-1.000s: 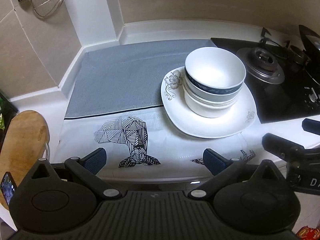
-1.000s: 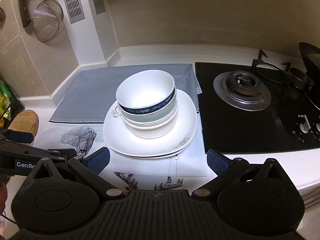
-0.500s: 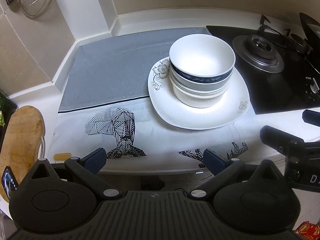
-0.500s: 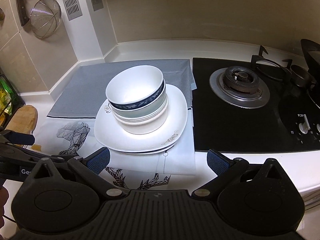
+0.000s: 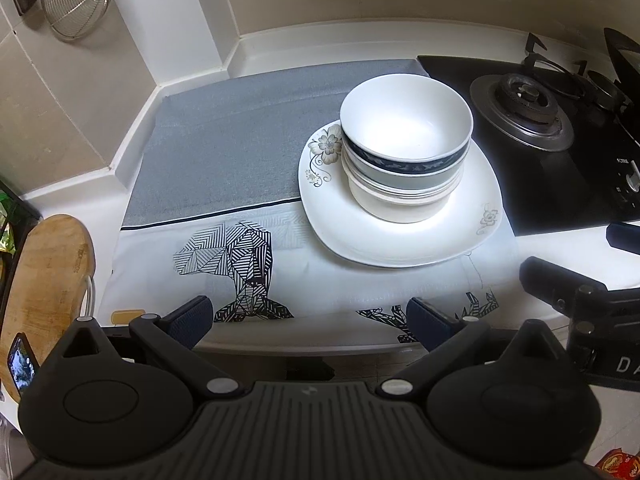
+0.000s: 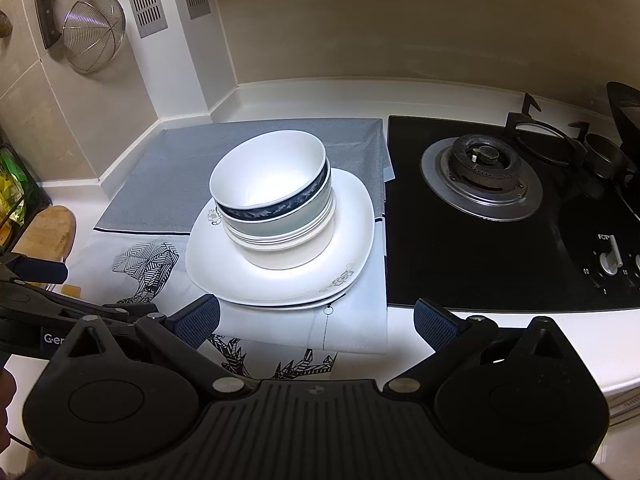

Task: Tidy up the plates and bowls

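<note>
- Both claws empty. Left claw (image 5: 306,316) spread wide at the desk's front edge; right claw (image 6: 316,320) likewise wide, nothing between the pads.
- Desk (image 6: 304,92): white counter, a grey-and-white cloth (image 5: 224,160) with a geometric print laid over its left and middle part.
- Stack of bowls (image 6: 274,204) sits nested on the square plates (image 6: 280,276), which lie on the right end of the cloth, just beside the black hob (image 6: 500,216). Top bowl carries a dark blue band; I count at least three bowls, exact number hard to tell.
- From the right wrist view a second plate edge shows under the top plate, so at least two plates.
- Top bowl looks slightly tilted toward the desk's back-left corner.
- Wooden board (image 5: 44,288) at the desk's left end, strainer (image 6: 94,38) hanging on the wall; both well apart from the stack.
- Step, as I judge it: everything appears gathered into one pile, both claws standing off. Either the stacking is finished or a final tidy remains.
- Next move, if any: bring one claw over the top bowl's rim, pinch it gently, seat it level. Glazed rims slip; keep the plate from sliding toward the hob.
</note>
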The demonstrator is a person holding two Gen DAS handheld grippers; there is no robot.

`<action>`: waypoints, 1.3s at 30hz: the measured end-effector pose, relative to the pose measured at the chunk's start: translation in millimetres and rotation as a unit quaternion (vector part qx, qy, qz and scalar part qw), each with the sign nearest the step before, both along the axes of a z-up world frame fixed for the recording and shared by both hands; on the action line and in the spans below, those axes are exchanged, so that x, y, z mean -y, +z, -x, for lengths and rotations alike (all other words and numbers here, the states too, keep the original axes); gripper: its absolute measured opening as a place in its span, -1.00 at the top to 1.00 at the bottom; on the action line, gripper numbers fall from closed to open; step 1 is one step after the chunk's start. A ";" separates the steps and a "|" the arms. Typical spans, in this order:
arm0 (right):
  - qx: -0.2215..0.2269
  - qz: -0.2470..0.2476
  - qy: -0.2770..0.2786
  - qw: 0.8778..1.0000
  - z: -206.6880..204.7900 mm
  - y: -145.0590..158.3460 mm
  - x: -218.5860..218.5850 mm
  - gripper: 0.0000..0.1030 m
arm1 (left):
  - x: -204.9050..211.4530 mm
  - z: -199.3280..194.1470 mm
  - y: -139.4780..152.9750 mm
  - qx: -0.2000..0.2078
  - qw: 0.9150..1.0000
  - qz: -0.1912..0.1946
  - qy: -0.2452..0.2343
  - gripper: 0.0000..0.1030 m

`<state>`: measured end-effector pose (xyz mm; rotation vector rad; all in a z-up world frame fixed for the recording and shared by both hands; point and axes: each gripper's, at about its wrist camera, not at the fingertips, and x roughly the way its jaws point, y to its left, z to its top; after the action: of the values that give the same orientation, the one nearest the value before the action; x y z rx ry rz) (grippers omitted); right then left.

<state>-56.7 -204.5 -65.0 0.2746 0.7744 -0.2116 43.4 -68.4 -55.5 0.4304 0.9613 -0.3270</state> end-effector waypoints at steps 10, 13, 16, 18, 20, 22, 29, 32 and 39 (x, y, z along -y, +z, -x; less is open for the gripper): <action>-0.001 0.000 0.000 1.000 -1.2 -0.4 -0.9 -0.99 | 0.0 0.8 0.3 0.003 1.000 0.000 -0.003 -0.99; 0.000 0.000 -0.001 1.000 -0.8 0.1 -0.7 -0.99 | 0.5 1.4 0.6 0.004 1.000 0.000 -0.005 -0.99; 0.000 0.000 -0.002 1.000 0.2 0.3 -0.6 -0.99 | 1.1 2.2 1.2 0.005 1.000 0.000 -0.006 -0.99; 0.000 0.000 -0.002 1.000 0.4 0.3 -0.3 -0.99 | 1.4 2.7 1.2 0.006 1.000 0.000 -0.007 -0.99; 0.000 0.000 -0.002 1.000 0.3 0.3 0.0 -0.99 | 1.2 2.8 1.2 0.006 1.000 0.000 -0.007 -0.99; 0.001 0.000 -0.002 1.000 0.6 0.4 -0.1 -0.99 | 1.3 2.8 1.1 0.006 1.000 0.000 -0.007 -0.99; 0.001 0.000 -0.004 1.000 1.1 1.3 -0.2 -0.99 | 1.8 3.7 1.3 0.007 1.000 0.000 -0.007 -0.99; 0.002 0.001 -0.006 1.000 2.2 2.1 -0.7 -0.99 | 2.5 4.0 1.4 0.008 1.000 0.000 -0.009 -0.99; 0.002 0.001 -0.008 1.000 3.3 2.5 1.3 -0.99 | 5.0 3.2 1.6 0.007 1.000 0.000 -0.013 -0.99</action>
<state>-60.0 -205.9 -62.5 0.2797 0.7690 -0.2258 40.2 -73.4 -53.9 0.4444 0.9422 -0.3475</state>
